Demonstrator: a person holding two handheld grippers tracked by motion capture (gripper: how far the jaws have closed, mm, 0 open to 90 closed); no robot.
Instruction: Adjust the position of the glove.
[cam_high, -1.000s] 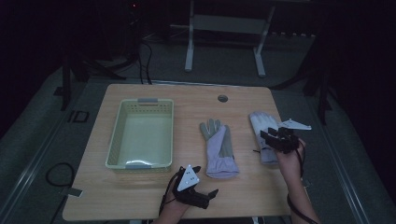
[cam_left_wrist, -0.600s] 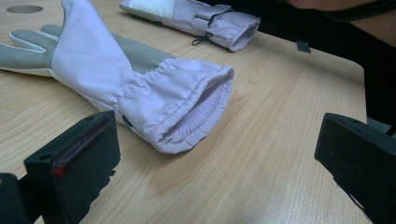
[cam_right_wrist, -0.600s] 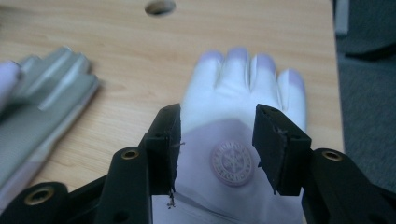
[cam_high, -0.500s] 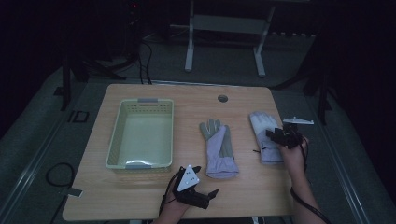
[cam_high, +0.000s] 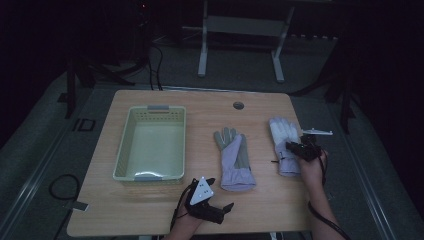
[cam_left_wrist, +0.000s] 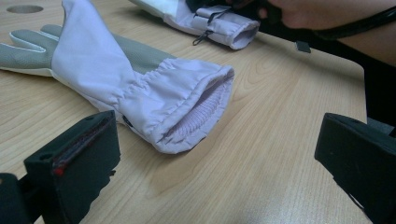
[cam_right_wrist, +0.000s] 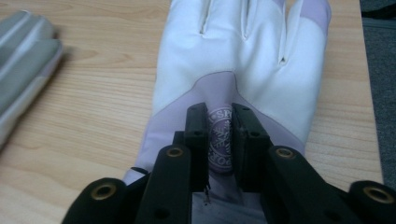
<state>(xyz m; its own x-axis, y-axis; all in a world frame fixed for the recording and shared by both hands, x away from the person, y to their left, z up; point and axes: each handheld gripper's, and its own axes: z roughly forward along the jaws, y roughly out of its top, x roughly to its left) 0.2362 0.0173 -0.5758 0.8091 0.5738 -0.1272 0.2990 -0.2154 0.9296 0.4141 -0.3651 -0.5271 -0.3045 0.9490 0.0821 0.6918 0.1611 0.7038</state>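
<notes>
- Basket (cam_high: 150, 145), pale green, sits at the left of the table (cam_high: 260, 210), at about 9 o'clock from the table centre; nothing visible inside it.
- Left gripper (cam_high: 212, 200) rests at the near edge, at about 6 o'clock from the centre. Its jaws stand wide apart in the left gripper view, with bare wood between them; they touch nothing.
- Left glove (cam_high: 234, 159) lies flat just right of centre, grey palm patch up, fingers toward 12 o'clock, cuff toward the near edge. In the left gripper view its open cuff (cam_left_wrist: 196, 112) lies ahead of the left jaws, apart from both pads.
- Right glove (cam_high: 284, 137) lies at about 3 o'clock from the centre, near the right edge, white fingers toward 12 o'clock, cuff toward 6 o'clock. The two gloves lie near each other but do not touch.
- Right gripper (cam_high: 292, 150) is on the lower half of the right glove, held by the person's right hand (cam_high: 312, 167). Its jaws have just been closing.
- In the right gripper view the right gripper (cam_right_wrist: 219, 135) has its pads drawn close together, pinching a raised fold of the lilac back-of-hand fabric of the right glove (cam_right_wrist: 243, 56); a round printed emblem (cam_right_wrist: 219, 140) shows on the fold between the pads.
- The rest of the right glove lies flat on the wood.
</notes>
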